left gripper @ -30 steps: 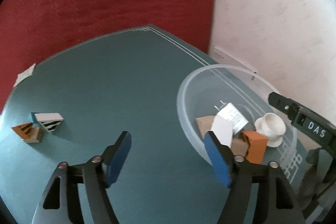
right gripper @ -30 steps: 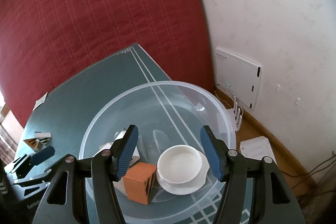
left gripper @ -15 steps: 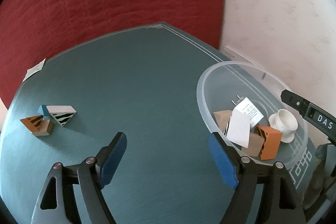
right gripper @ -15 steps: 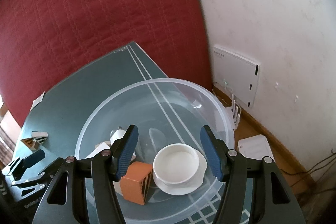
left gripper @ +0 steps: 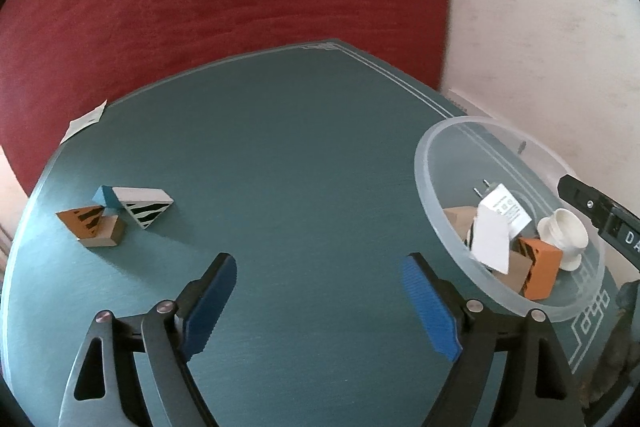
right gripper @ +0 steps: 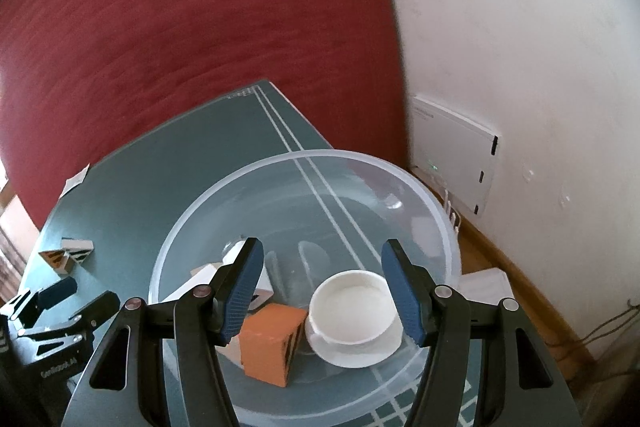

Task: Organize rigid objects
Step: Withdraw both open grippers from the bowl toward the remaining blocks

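The left gripper (left gripper: 320, 301) has just been opening its jaws; they stand released with nothing between them, and it has swung away from the clear bowl (left gripper: 430, 187), now at 3 o'clock. Next targets are judged to be the wedge blocks (left gripper: 116, 213) at 10 o'clock. The right gripper (right gripper: 322, 291) hangs unclenched, empty, over the bowl's white cup (right gripper: 354, 311).

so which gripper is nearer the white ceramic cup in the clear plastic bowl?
Right. The right gripper hangs open directly over the white ceramic cup; the left gripper is open above bare table, outside the clear plastic bowl.
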Available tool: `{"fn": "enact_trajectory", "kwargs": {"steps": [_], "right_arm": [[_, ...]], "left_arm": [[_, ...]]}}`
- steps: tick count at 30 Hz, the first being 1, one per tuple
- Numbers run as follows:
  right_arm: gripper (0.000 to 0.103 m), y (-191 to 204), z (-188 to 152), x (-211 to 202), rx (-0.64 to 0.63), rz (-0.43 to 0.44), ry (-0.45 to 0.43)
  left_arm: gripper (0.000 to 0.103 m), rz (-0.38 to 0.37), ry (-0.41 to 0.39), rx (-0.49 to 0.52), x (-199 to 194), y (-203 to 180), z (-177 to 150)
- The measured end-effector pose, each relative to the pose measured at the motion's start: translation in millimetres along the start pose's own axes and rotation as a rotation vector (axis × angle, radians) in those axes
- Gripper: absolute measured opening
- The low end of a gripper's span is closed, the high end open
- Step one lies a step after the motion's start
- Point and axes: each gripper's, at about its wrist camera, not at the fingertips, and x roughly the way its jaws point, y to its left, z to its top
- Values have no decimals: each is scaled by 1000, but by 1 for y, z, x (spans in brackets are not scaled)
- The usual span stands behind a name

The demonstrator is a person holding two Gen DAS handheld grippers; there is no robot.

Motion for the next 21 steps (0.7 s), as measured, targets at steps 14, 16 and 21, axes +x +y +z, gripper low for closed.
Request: {"fn": "enact_trajectory", "kwargs": {"steps": [14,16,21], "right_arm": [[71,53,-20,-24,-195,16,-98],[71,61,-25,-26,-219,25,-98],[71,76,-36,-28,-270,47,-89]], "left_arm": [[90,44,18,-69,14,10,12],[90,54,21,-81,14,12,12],[92,85,30,-117,19,14,18]]}}
